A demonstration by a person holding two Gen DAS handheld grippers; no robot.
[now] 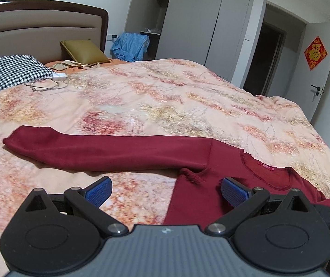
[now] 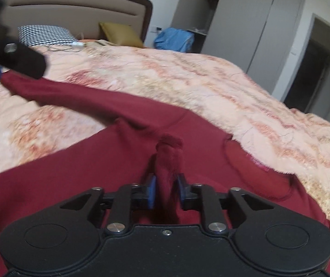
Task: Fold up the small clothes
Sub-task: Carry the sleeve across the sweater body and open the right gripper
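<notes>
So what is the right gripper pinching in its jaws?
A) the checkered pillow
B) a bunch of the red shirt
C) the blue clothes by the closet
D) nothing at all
B: in the right wrist view, the right gripper has its jaws closed on a bunched fold of the red shirt, which lies spread on the flowery bedspread.

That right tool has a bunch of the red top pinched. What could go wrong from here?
The right tool grips only a bunched wad of the red top, so lifting may crumple it rather than fold it. The left tool is open and holds nothing, so the long sleeve may drag across the bedspread.
</notes>
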